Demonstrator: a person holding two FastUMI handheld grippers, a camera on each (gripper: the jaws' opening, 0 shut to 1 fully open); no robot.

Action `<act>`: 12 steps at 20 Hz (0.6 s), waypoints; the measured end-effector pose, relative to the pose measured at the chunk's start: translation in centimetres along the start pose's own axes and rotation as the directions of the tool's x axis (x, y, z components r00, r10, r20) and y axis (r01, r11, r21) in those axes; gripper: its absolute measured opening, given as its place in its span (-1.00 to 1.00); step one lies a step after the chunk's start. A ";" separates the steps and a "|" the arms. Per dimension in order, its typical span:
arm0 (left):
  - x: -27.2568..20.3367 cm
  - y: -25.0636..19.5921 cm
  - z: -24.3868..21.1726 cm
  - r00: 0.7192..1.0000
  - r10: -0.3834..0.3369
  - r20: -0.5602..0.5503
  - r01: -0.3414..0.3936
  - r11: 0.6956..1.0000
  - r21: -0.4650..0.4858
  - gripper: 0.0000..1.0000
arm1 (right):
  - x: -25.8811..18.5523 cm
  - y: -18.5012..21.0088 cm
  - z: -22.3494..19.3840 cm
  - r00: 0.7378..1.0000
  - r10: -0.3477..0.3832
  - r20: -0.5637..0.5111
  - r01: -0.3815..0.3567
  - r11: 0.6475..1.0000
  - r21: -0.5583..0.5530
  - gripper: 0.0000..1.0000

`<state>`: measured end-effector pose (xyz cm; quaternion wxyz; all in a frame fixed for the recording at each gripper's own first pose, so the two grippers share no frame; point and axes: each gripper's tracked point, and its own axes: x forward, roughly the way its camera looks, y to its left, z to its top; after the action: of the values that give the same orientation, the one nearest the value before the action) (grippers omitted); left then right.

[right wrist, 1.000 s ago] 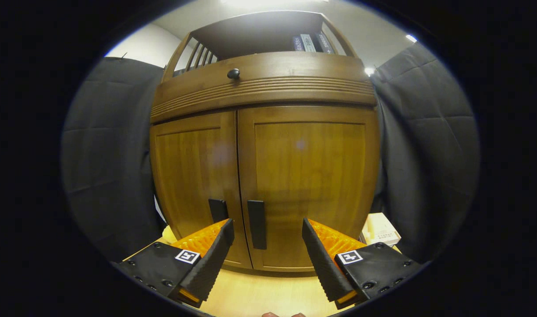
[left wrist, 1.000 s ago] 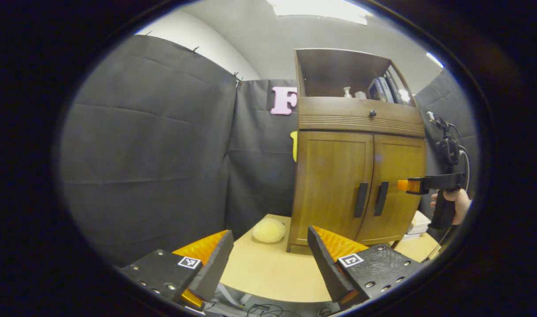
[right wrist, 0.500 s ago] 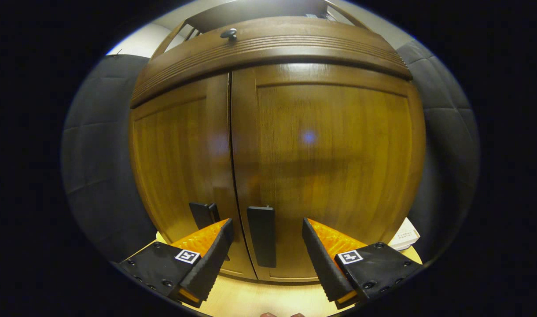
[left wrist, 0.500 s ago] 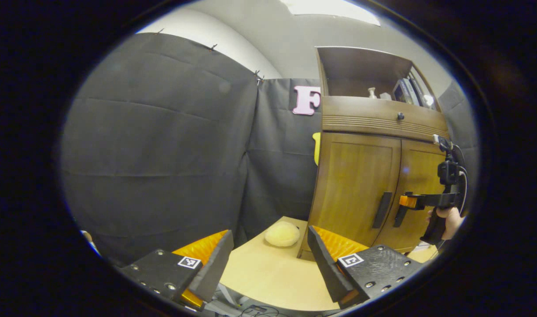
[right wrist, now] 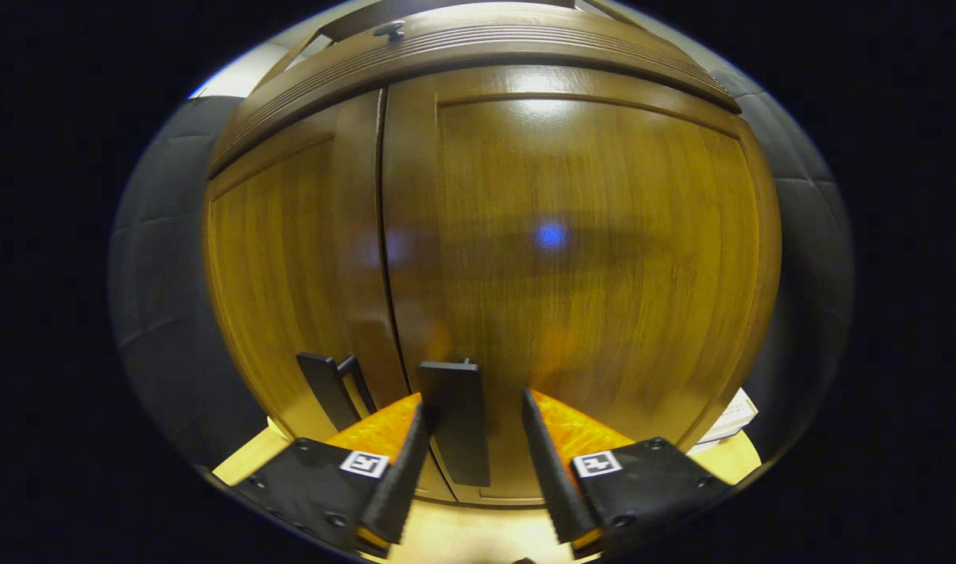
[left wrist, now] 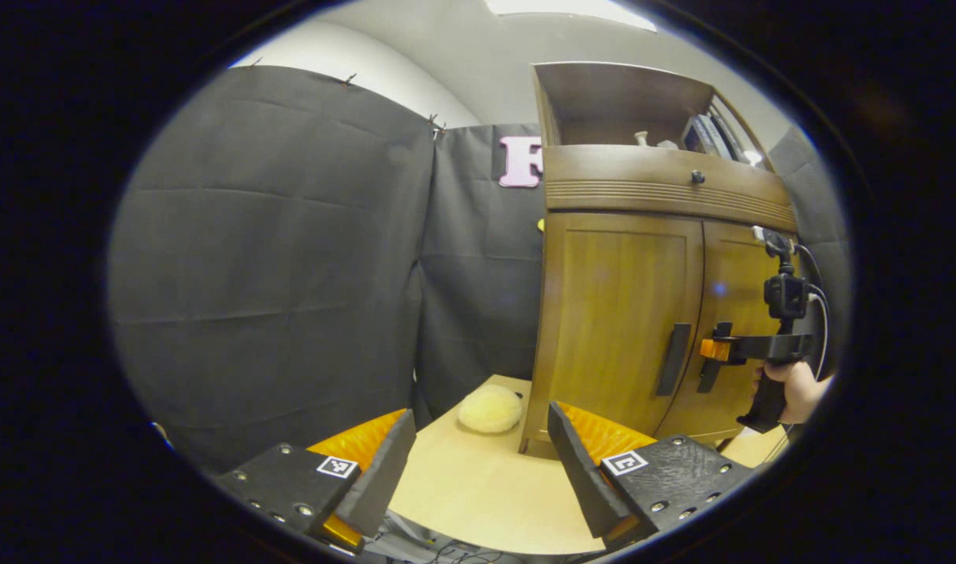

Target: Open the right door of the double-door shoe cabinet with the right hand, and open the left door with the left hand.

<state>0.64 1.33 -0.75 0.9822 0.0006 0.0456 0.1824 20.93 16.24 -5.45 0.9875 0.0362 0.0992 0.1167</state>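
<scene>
The wooden shoe cabinet (left wrist: pixel 619 305) stands on the table with both doors closed. In the right gripper view the right door (right wrist: pixel 588 258) looms close. Its dark upright handle (right wrist: pixel 456 423) sits between the fingers of my right gripper (right wrist: pixel 474 401); the left finger is against it and a small gap shows on the other side. The left door's handle (right wrist: pixel 321 385) is to the left. In the left gripper view my left gripper (left wrist: pixel 479 413) hangs open over the table, well short of the left door handle (left wrist: pixel 673 359). The right gripper (left wrist: pixel 715 350) and the hand (left wrist: pixel 795 388) holding it are at the right handle.
A pale yellow plush lump (left wrist: pixel 491 408) lies on the wooden table (left wrist: pixel 470 493) by the cabinet's left corner. Above the doors are a drawer with a dark knob (left wrist: pixel 697 177) and an open shelf with books (left wrist: pixel 709 135). A white box (right wrist: pixel 733 413) lies right of the cabinet.
My right gripper has moved in on the right door until its handle is between the fingers, and the fingers have narrowed. The left gripper has only shifted slightly and stays open.
</scene>
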 end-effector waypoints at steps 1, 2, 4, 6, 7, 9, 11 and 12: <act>0.2 -0.3 0.2 1.000 -0.010 -0.001 0.010 1.000 0.002 0.97 | 0.1 0.2 0.0 1.000 0.011 0.006 -0.011 1.000 -0.014 0.21; 0.1 -0.5 0.2 1.000 -0.016 -0.003 0.016 1.000 0.008 0.97 | 0.2 0.9 -0.3 1.000 0.030 0.004 -0.030 0.999 -0.022 0.03; -0.2 -1.0 0.3 1.000 -0.026 0.009 0.025 0.999 0.026 0.99 | 0.2 0.9 -0.5 1.000 0.008 0.004 -0.007 1.000 -0.023 -0.31; -0.6 -1.2 -0.1 1.000 -0.024 0.004 0.024 0.999 0.048 0.98 | 0.3 1.0 -0.3 1.000 0.016 0.005 -0.016 1.000 -0.021 -0.39; -0.5 -1.2 -0.1 1.000 -0.021 0.003 0.021 0.998 0.058 0.98 | 0.1 1.2 -0.3 0.999 0.043 0.018 -0.042 0.998 -0.041 -0.44; -0.4 -1.5 0.0 1.000 -0.017 0.008 0.017 0.998 0.068 0.97 | 0.2 1.0 -0.3 0.995 0.099 0.026 -0.097 0.993 -0.067 -0.63; -0.3 -1.7 0.0 0.999 -0.032 0.013 0.031 0.997 0.066 0.97 | 0.6 1.0 -0.9 0.990 0.138 -0.014 -0.138 0.990 -0.030 -0.77; -0.6 -1.6 0.1 0.999 -0.045 0.017 0.044 0.997 0.063 0.99 | 0.3 1.1 -0.6 0.990 0.140 -0.014 -0.140 0.990 -0.022 -0.80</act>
<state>0.68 -0.38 -0.61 0.9859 0.0321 0.0421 0.1591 20.87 17.46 -6.01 0.9766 0.0309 0.1013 0.1869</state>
